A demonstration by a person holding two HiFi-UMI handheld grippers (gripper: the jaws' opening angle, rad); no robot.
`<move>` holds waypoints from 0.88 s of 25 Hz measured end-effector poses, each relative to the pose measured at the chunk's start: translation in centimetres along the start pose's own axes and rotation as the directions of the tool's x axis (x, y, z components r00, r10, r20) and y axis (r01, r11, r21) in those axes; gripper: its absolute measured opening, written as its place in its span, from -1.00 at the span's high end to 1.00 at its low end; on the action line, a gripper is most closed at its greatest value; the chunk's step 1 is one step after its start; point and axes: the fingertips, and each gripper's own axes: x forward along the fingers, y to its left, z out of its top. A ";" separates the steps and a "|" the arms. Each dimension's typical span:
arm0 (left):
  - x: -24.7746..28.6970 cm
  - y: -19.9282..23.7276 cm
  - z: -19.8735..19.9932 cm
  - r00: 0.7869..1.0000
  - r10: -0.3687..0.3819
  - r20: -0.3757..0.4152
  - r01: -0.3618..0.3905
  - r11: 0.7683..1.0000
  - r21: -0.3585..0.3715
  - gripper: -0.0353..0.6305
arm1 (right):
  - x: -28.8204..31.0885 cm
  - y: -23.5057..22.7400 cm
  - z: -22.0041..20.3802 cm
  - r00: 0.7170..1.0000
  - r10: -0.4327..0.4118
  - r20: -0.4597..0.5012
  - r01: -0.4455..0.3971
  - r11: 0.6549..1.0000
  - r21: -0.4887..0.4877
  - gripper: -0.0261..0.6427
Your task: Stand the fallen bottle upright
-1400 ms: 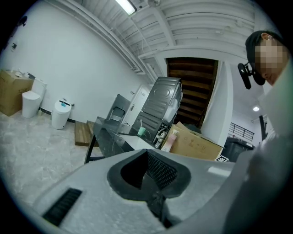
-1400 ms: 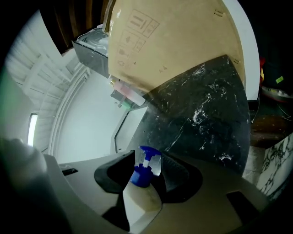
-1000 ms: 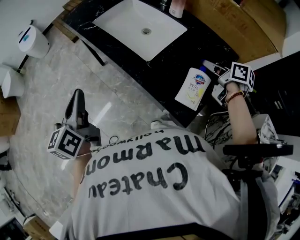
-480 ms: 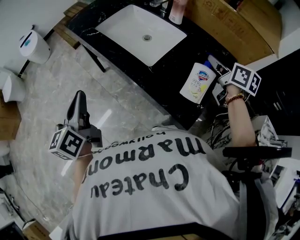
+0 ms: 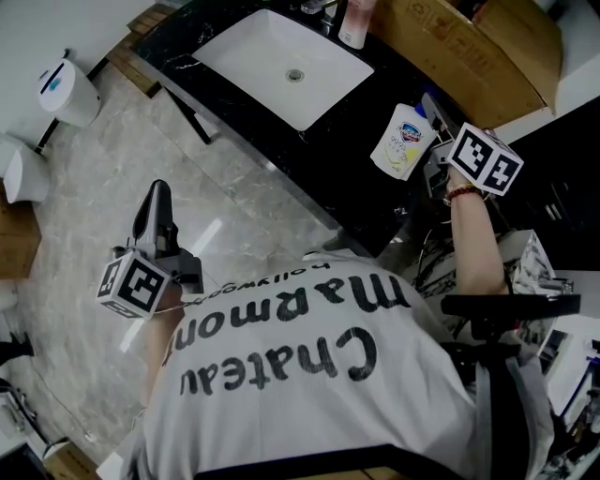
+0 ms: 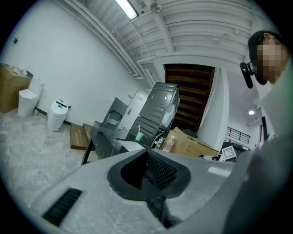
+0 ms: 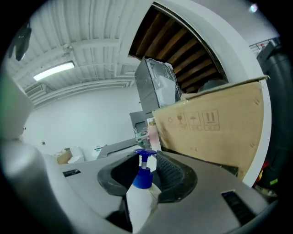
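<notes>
The white pump bottle (image 5: 403, 141) with a blue pump top and a blue-red label hangs tilted above the black counter (image 5: 356, 192), its base toward me. My right gripper (image 5: 434, 148) is shut on it near the neck, with the marker cube just behind. In the right gripper view the white body (image 7: 139, 194) and blue pump (image 7: 144, 172) stand between the two pads of that gripper (image 7: 147, 160), pump uppermost. My left gripper (image 5: 157, 192) hangs over the marble floor, far from the counter. Its jaws (image 6: 146, 154) are together with nothing between them.
A white sink basin (image 5: 281, 56) is set into the counter left of the bottle. A pink bottle (image 5: 353, 19) stands by the tap. A large cardboard box (image 5: 469, 47) lies behind the counter. White bins (image 5: 66, 82) stand on the floor at far left.
My right gripper has lifted the bottle off the counter and rolled, so the bottle has swung up and moved a little farther back. The left gripper has stayed put.
</notes>
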 end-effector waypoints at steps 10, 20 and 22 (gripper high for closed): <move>-0.8 0.7 0.2 1.000 0.020 0.009 -0.020 1.000 -0.010 0.85 | 0.8 0.1 2.1 0.992 -0.060 0.113 0.078 0.983 -0.164 0.58; -1.3 0.7 0.1 1.000 0.027 0.008 -0.027 1.000 -0.007 0.86 | 0.3 0.1 2.2 0.980 -0.075 0.183 0.118 0.964 -0.238 0.59; -1.2 0.6 0.1 1.000 0.025 0.007 -0.025 1.000 -0.006 0.86 | 0.1 0.0 2.2 0.980 -0.075 0.183 0.116 0.967 -0.227 0.59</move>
